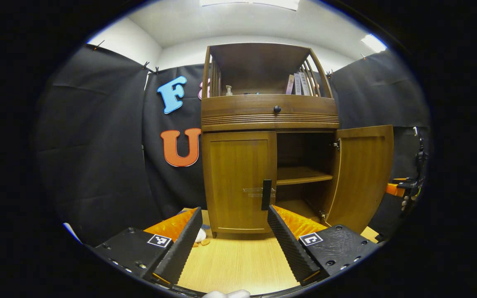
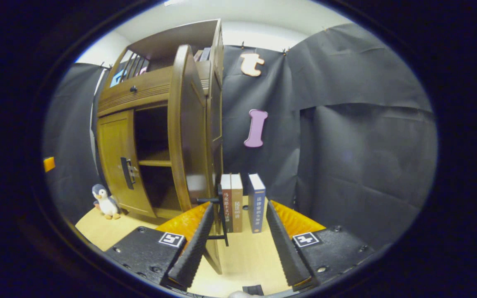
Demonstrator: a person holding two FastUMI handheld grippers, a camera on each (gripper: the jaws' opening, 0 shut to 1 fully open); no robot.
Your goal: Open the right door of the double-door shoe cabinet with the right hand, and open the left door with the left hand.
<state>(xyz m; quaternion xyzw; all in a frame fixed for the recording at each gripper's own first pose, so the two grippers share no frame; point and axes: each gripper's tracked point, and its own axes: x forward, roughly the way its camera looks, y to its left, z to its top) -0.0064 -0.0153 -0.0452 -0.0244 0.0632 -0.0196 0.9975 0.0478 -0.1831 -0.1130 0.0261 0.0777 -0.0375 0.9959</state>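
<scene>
We are finding the shoe cabinet (image 1: 269, 136) at 12 o'clock in the left gripper view, its right door (image 1: 364, 176) swung open and its left door (image 1: 238, 180) closed. We are seeing the left gripper (image 1: 235, 219) spread wide short of the left door handle (image 1: 266, 194). The right gripper (image 2: 239, 215) is also gaping wide, the right door handle (image 2: 220, 217) standing between its fingers untouched.

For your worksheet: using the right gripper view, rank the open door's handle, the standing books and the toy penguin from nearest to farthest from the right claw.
1. Door handle: between the right claw's fingers, left of centre.
2. Books: standing just beyond, on the floor ahead.
3. Toy penguin: far left, by the closed left door.
</scene>
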